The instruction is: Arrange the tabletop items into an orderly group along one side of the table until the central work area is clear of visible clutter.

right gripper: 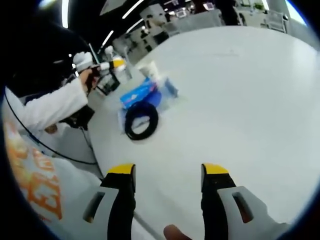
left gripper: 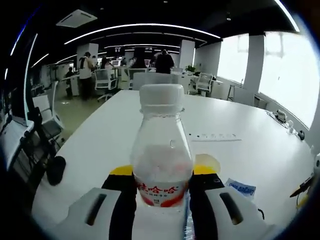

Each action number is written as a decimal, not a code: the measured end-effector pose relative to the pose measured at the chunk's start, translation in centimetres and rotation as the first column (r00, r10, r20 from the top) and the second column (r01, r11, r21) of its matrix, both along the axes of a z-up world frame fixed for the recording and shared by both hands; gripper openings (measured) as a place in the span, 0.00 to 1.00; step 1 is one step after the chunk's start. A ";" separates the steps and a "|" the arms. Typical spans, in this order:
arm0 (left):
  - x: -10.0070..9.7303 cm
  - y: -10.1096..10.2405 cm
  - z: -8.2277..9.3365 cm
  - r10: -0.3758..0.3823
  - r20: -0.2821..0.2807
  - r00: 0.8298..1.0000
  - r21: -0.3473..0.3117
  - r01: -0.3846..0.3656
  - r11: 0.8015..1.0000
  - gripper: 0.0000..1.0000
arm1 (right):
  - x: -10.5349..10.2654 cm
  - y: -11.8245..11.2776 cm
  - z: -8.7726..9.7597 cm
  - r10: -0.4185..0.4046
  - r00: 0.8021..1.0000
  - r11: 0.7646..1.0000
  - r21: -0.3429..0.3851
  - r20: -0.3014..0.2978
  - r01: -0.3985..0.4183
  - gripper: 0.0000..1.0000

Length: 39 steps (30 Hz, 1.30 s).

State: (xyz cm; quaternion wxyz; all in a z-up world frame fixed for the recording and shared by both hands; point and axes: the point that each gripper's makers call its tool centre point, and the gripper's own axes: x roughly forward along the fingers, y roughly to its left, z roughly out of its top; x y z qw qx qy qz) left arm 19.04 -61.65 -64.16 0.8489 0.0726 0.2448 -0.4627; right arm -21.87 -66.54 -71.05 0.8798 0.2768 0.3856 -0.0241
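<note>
A clear plastic bottle (left gripper: 161, 150) with a white cap and a red label stands upright between the yellow-tipped jaws of my left gripper (left gripper: 162, 172), which is shut on its lower body. Its base is hidden, so I cannot tell whether it rests on the white table (left gripper: 240, 150). In the right gripper view, the left gripper (right gripper: 116, 65) is at the upper left in a white-sleeved hand, with the pale bottle (right gripper: 149, 70) at its tip. My right gripper (right gripper: 167, 172) hovers open over bare table, nothing between its jaws. A black coiled ring (right gripper: 141, 120) and a blue packet (right gripper: 141, 94) lie ahead of it.
A blue-and-white packet (left gripper: 241, 188) and a yellowish item (left gripper: 209, 162) lie just right of the bottle. A long white strip (left gripper: 215, 136) lies further back. The table's left edge (left gripper: 85, 150) is close, with chairs and people beyond. Wide bare tabletop (right gripper: 240, 90) extends to the right.
</note>
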 end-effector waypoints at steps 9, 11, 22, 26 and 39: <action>1.1 -1.1 -1.0 0.012 -0.027 1.000 -0.006 -0.013 1.000 0.39 | 0.2 0.0 -0.3 0.002 1.000 1.000 0.009 -0.012 -0.002 0.51; 1.2 -1.4 -1.0 0.013 -0.025 1.000 -0.007 -0.013 1.000 0.39 | 0.2 -0.1 -0.4 0.002 1.000 1.000 0.013 -0.017 -0.002 0.51; 1.9 -3.3 -2.2 0.008 -0.050 0.999 -0.006 -0.008 1.000 0.39 | 0.2 -0.3 -0.8 -0.004 0.999 1.000 0.023 -0.034 0.005 0.51; 2.0 -3.9 -2.5 0.008 -0.061 0.998 -0.020 -0.009 1.000 0.39 | 0.2 -0.1 -1.1 0.005 0.999 1.000 0.028 -0.041 -0.004 0.51; 2.2 -4.7 -4.1 -0.025 -0.044 0.999 0.016 0.026 1.000 0.39 | 0.7 0.5 -1.3 0.035 0.998 0.999 0.037 -0.049 -0.033 0.51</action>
